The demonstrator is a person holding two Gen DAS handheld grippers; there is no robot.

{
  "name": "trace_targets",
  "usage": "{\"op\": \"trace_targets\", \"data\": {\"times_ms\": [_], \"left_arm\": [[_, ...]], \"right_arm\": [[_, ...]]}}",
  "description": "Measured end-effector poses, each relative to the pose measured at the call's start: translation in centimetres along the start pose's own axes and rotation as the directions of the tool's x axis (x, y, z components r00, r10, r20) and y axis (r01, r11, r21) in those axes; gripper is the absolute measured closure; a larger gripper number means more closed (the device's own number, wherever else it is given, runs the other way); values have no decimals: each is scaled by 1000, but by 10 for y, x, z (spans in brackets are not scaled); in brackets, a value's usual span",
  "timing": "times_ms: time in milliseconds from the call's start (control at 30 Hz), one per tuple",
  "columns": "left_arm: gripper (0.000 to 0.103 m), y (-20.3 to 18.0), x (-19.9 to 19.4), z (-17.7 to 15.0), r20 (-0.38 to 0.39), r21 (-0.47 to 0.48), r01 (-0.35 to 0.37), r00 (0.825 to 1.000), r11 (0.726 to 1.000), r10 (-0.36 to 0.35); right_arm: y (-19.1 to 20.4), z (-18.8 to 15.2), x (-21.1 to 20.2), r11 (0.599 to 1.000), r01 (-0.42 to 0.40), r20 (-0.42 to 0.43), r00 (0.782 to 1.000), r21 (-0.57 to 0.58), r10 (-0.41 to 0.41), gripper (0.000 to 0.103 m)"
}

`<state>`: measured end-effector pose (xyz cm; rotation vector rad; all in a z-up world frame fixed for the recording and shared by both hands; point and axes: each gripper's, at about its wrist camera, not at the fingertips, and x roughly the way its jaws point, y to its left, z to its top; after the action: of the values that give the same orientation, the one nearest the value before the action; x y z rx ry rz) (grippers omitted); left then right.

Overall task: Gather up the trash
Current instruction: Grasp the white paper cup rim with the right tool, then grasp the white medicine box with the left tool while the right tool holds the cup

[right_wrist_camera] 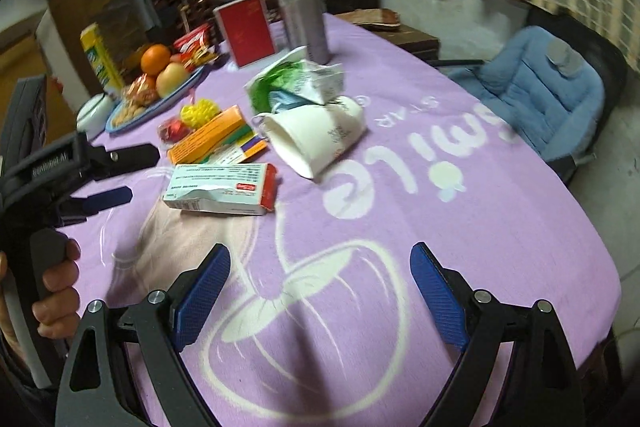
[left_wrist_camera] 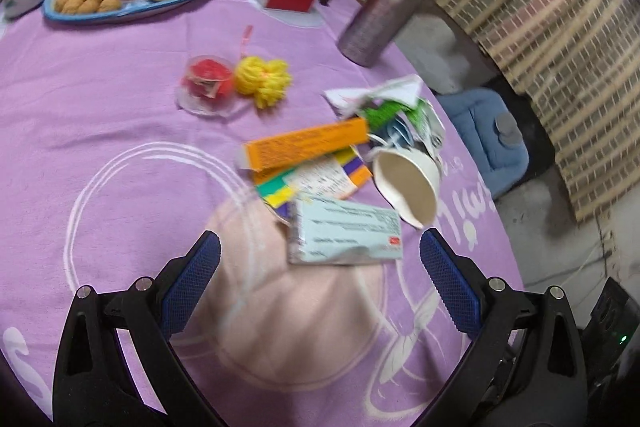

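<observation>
Nothing is looking collected yet: the trash is still lying in a loose pile on the bench [left_wrist_camera: 100,99], right of centre. The pale medicine box [left_wrist_camera: 346,231] is sitting nearest, with the orange box [left_wrist_camera: 308,145], a tipped paper cup [left_wrist_camera: 408,183] and a crumpled green-and-white wrapper [left_wrist_camera: 384,103] beyond it. The left tool [left_wrist_camera: 320,259] is hovering wide open and empty just short of the pale box; the right tool [right_wrist_camera: 320,275] is likewise gaping over bare cloth. No bin is showing in either view, and motion blur is smearing the printing on the boxes.
</observation>
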<state>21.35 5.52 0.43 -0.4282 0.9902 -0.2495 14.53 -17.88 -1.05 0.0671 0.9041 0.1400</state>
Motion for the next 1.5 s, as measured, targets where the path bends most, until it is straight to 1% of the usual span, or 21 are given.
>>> {"op": "trace_targets", "data": {"times_ms": [100, 300, 333, 400, 467, 500, 533, 633, 700, 800, 867, 933, 967, 1000, 1067, 1100, 1133, 1167, 1300, 1400, 1500], "left_arm": [[7, 11, 2, 4, -6, -38, -26, 1000, 999, 25], [7, 31, -1, 10, 2, -116, -39, 999, 993, 40], [7, 33, -1, 10, 2, -123, -45, 999, 991, 46], [7, 38, 1, 11, -4, -141, -67, 998, 988, 67], [7, 42, 4, 12, -19, -157, -83, 997, 984, 81], [7, 43, 6, 12, -26, -163, -83, 996, 983, 80], [7, 44, 7, 12, -32, -167, -83, 996, 982, 79], [7, 46, 11, 12, -47, -171, -87, 996, 981, 80], [7, 46, 12, 12, -53, -168, -92, 995, 981, 84], [6, 46, 14, 11, -63, -165, -92, 995, 982, 83], [6, 44, 16, 11, -71, -154, -96, 994, 983, 86], [6, 42, 19, 10, -79, -142, -99, 993, 985, 89], [6, 41, 20, 9, -82, -135, -99, 993, 986, 89], [6, 39, 20, 9, -82, -131, -99, 993, 986, 89], [6, 37, 21, 8, -82, -124, -100, 993, 987, 90], [6, 36, 20, 8, -81, -121, -98, 993, 988, 89], [6, 34, 21, 8, -81, -118, -96, 993, 988, 87], [6, 33, 21, 8, -80, -115, -95, 993, 989, 86], [6, 25, 18, 7, -64, -86, -80, 995, 993, 75], [7, 17, 16, 6, -50, -32, -64, 997, 997, 62], [7, 7, 17, 4, -40, 23, -85, 996, 996, 85]], "right_arm": [[10, 9, 13, 999, -12, -19, 1000, -42, 11, 13], [42, 21, 45, 989, -60, -82, 995, -134, 50, 13], [47, 24, 50, 987, -55, -87, 995, -151, 42, 13], [48, 30, 53, 989, -23, -69, 998, -145, 13, 13], [43, 38, 51, 993, -14, -38, 999, -115, 9, 13], [40, 42, 51, 995, 8, -19, 1000, -104, -10, 13], [37, 48, 52, 994, 51, 3, 999, -96, -51, 13], [33, 59, 59, 986, 123, 24, 992, -111, -121, 14], [34, 64, 73, 971, 185, 7, 983, -149, -186, 21], [42, 68, 91, 951, 230, -8, 972, -206, -237, 28], [45, 72, 99, 936, 264, 0, 962, -232, -271, 38], [48, 77, 107, 922, 299, 11, 952, -245, -306, 46], [49, 77, 109, 919, 308, 11, 949, -245, -315, 55], [48, 78, 110, 919, 313, 11, 947, -242, -320, 60], [44, 79, 108, 922, 321, 22, 946, -218, -324, 78], [41, 79, 106, 925, 320, 30, 947, -204, -321, 80], [38, 78, 101, 927, 320, 38, 947, -197, -319, 88], [37, 77, 98, 927, 321, 47, 947, -196, -318, 99], [24, 67, 70, 944, 284, 70, 959, -171, -276, 100], [11, 54, 40, 965, 228, 96, 972, -131, -217, 100], [-4, 36, 17, 980, 178, 99, 981, -88, -169, 100]]}}
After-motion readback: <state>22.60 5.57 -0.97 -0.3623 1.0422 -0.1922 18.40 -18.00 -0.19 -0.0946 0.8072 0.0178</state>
